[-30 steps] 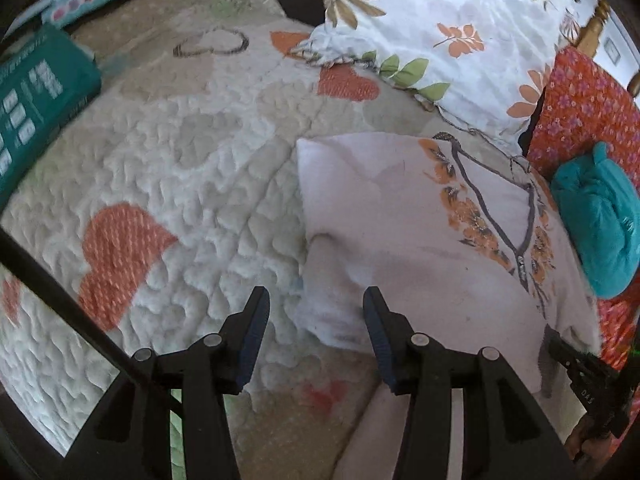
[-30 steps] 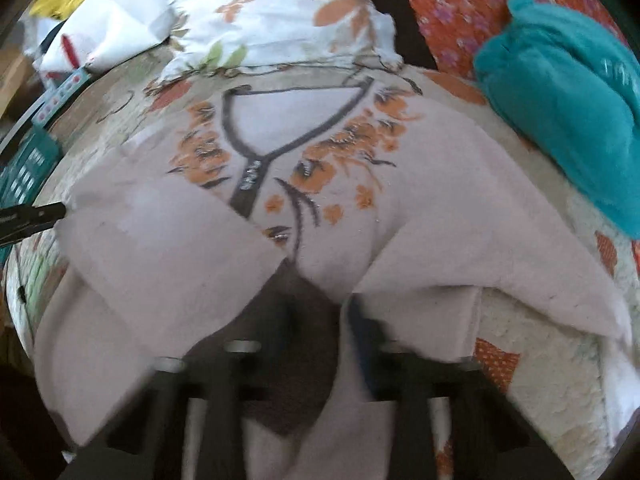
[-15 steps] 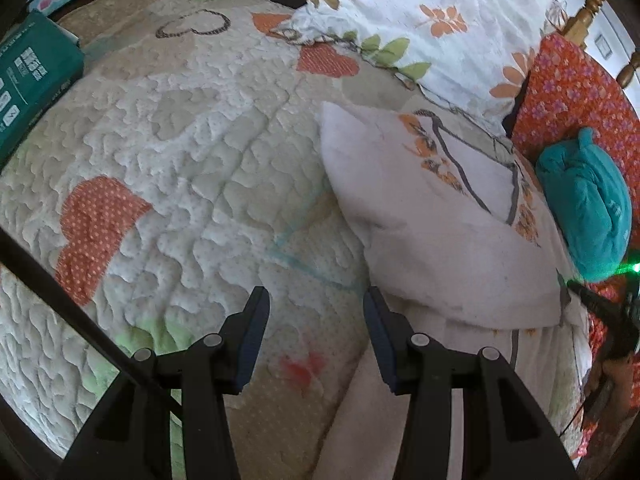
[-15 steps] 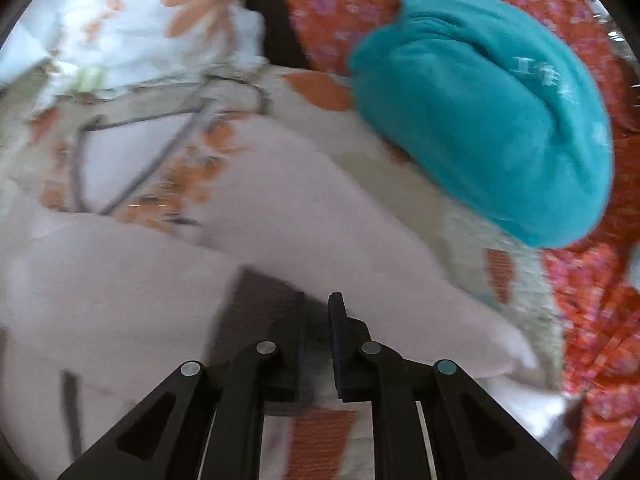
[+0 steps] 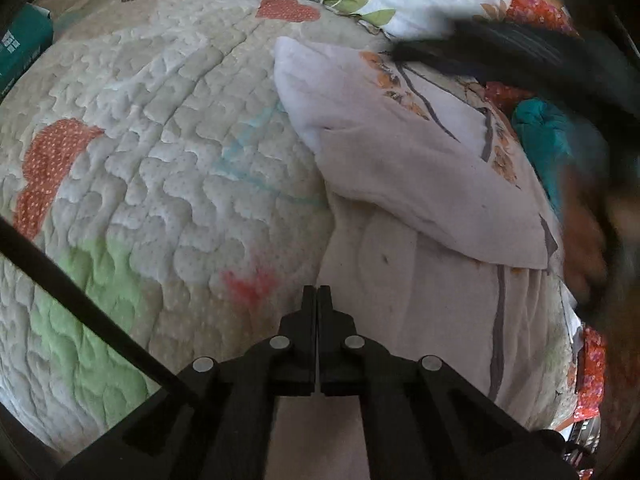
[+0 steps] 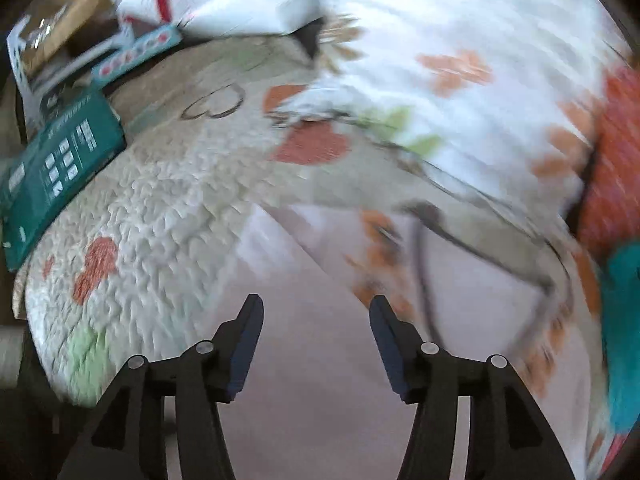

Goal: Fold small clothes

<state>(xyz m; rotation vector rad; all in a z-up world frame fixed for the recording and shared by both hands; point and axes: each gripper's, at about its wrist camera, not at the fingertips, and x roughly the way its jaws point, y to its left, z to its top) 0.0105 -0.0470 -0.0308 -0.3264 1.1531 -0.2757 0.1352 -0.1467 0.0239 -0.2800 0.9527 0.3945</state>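
Now left gripper [image 5: 317,300] is seen fully closed at the near edge of the pale floral top [image 5: 420,184], cloth between the pads not confirmed; right gripper [image 6: 316,320] has just been opening, nothing gripped, held over the same top. One top is laid on one quilt [image 5: 152,152]; one teal garment [image 5: 548,136], one teal box [image 6: 60,168] are counted

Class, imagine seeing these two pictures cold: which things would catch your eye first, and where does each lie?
The pale embroidered top, partly folded, lies on the quilted bedspread with orange hearts. The left claw sits shut at the top's near edge. Behind lies a white floral pillow, with a teal box at the quilt's left edge.
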